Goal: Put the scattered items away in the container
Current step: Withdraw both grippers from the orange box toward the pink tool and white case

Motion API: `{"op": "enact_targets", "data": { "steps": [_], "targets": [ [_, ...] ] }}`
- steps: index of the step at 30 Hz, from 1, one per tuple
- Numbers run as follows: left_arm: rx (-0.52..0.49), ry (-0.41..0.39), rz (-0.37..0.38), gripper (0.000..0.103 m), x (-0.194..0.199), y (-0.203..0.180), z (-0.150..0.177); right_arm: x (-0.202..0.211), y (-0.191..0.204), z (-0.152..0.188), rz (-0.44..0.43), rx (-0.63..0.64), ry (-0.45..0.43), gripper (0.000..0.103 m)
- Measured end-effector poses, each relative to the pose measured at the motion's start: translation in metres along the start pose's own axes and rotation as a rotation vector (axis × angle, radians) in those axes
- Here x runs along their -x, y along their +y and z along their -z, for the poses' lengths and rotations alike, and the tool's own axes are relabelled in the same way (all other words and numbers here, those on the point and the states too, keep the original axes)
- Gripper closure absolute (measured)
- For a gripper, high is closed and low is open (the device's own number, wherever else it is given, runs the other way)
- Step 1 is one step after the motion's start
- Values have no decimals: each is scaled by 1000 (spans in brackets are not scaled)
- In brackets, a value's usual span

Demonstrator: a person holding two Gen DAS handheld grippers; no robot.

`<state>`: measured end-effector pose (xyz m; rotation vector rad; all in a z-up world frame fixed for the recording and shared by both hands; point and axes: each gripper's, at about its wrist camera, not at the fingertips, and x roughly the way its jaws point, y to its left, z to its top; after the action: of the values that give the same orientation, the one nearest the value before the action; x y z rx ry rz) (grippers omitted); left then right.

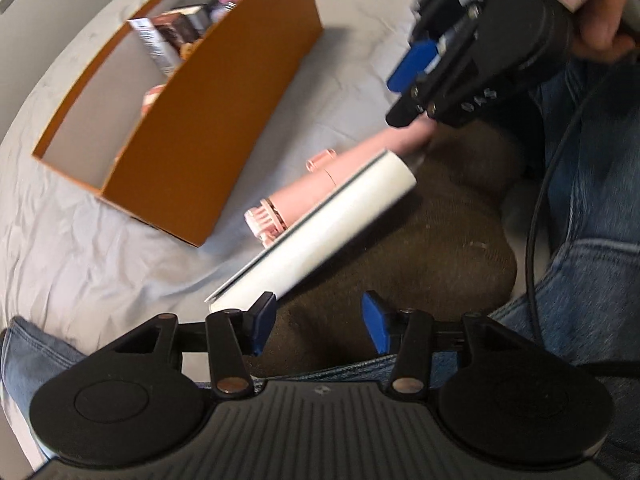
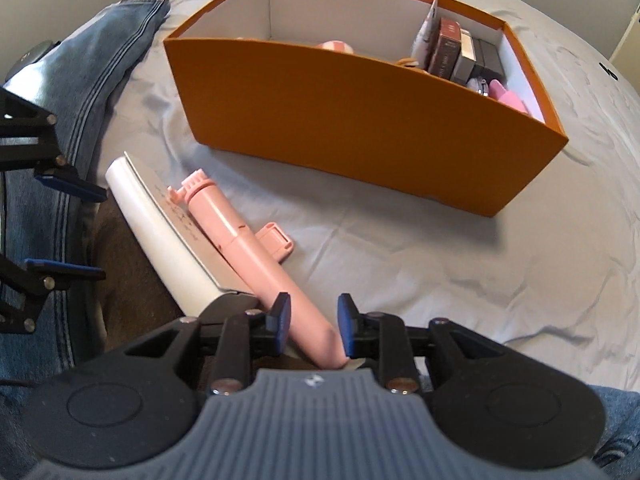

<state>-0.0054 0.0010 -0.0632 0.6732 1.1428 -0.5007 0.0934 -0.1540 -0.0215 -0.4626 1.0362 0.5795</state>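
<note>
The slim pink plastic wand with a bristled head is seen lying on the wrinkled pale grey bed sheet, well apart from the orange cardboard box with white inner walls, in which small cartons are already stood. Its smooth rounded tail is straddled by the right tongs, whose blue pads stand just off its sides, so it is not yet gripped. A white rolled paper tube with a flat flap is leant against it, and the left tongs are held open beside that tube's end, with nothing between them. A slip is judged likely: the wand is glossy, tapered and caught near its very end, so it could be swung down or twisted out once lifted. The light tube could be dragged along or rolled off the brown fabric beneath.
</note>
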Motion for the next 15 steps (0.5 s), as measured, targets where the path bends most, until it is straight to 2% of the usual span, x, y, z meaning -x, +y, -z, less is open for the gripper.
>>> {"op": "enact_targets", "data": {
  "steps": [7, 11, 15],
  "targets": [
    [-43, 31, 4, 47, -11, -1, -4, -6, 1, 1, -2, 1, 14, 72],
    [-64, 38, 21, 43, -12, 0, -4, -9, 1, 2, -4, 0, 18, 70],
    [-119, 53, 38, 42, -12, -1, -4, -9, 2, 3, -6, 4, 14, 70]
  ]
}}
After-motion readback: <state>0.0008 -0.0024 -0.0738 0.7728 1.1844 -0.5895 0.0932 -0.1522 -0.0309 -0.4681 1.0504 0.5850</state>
